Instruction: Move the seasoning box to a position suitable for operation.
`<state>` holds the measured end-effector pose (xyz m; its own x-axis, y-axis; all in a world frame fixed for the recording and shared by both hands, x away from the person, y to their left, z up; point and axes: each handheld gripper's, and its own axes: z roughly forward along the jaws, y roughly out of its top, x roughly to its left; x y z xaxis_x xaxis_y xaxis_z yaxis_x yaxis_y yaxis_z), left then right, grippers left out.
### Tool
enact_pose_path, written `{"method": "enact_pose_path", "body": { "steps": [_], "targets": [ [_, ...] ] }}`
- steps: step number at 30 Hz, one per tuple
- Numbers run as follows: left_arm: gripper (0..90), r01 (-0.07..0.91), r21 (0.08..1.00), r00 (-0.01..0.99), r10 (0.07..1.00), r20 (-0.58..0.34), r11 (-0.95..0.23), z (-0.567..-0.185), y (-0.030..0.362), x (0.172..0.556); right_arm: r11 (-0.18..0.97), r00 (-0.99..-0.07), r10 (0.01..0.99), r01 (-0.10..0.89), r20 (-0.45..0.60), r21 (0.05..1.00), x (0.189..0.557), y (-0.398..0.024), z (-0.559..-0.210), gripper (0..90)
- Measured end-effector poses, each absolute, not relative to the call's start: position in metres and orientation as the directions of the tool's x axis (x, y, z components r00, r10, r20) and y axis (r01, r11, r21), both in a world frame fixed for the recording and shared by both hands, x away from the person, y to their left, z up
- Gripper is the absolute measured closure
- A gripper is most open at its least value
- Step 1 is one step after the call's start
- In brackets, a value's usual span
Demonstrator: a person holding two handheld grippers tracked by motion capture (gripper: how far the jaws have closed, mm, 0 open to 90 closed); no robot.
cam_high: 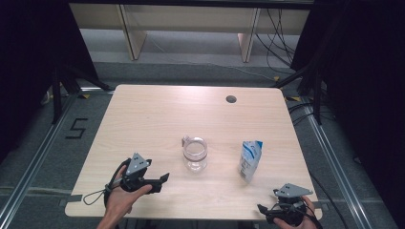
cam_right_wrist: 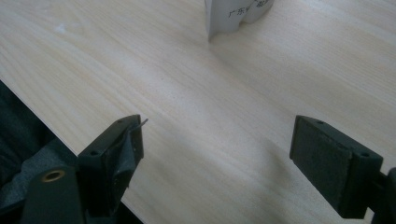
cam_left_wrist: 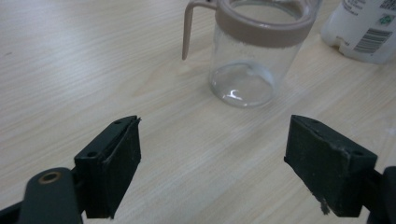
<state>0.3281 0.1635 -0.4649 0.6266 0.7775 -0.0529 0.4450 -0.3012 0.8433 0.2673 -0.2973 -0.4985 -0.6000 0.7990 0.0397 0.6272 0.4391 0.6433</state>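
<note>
Pale table (cam_high: 143,119) carries glass jug (cam_left_wrist: 252,51) before left gripper (cam_left_wrist: 212,154)'s parted jaws, right gripper (cam_right_wrist: 215,158)'s likewise spread.

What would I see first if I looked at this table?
Right in the middle of the table stands a clear glass jar with a pinkish rim and handle. To its right stands a white and blue pouch. Near the front edge, the left gripper and right gripper sit open, touching neither thing.

Black left gripper (cam_high: 165,177), grey three-cornered plate, looped cable, brass-ringed screw hole
</note>
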Motion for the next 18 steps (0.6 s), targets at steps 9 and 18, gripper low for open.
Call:
{"method": "enact_pose_path", "body": {
  "steps": [9,18],
  "targets": [
    [29.2,0.427,0.853,0.643,0.764,-0.054,-0.299,-0.451,0.153,0.347,0.454,-0.615,0.789,0.599,0.015,0.66,0.269,-0.298,-0.499,19.4],
    [52.4,0.405,0.868,0.638,0.769,-0.042,-0.288,-0.437,0.145,0.365,0.455,-0.614,0.789,0.594,0.008,0.663,0.269,-0.298,-0.499,19.3]
  ]
}}
